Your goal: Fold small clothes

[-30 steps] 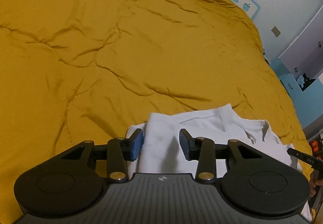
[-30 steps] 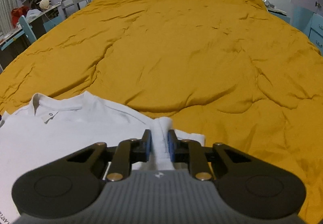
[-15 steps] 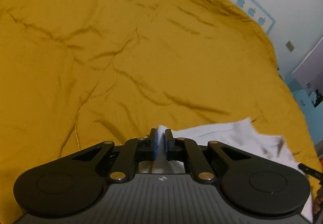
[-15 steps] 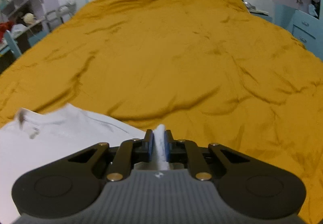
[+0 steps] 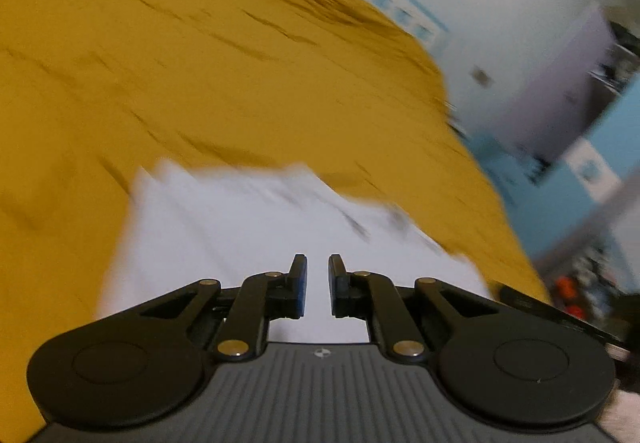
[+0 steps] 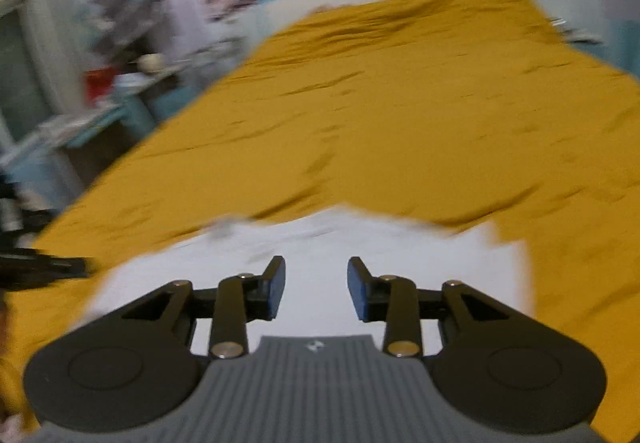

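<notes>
Wide mustard-yellow quilted bedspread (image 5: 200, 63) filling most of both wrist views, creased in long shallow folds, running back to a pale headboard wall; same spread from the right wrist (image 6: 420, 115), flanked at left by blurred shelving and clutter too smeared to identify. Heavy motion blur throughout.

Small white cotton garment (image 5: 224, 235) lying on the bedspread, near its front edge, directly ahead of and beneath both tools; upper edge ragged with blur, dark smudges near its far right side impossible to make out. From the right wrist, same white garment (image 6: 340, 243) spread flat across the lower middle, squarish right corner visible against the yellow.

Black two-finger left gripper (image 5: 318, 289) with blue pads, held above the white fabric: fingers parted by a narrow gap, white cloth visible through the gap, nothing pinched. Black two-finger right gripper (image 6: 316, 293), blue pads likewise, fingers spread wider, released, grasping nothing, cloth showing between and below. Whether either set of fingertips touches the fabric: cannot tell.
</notes>
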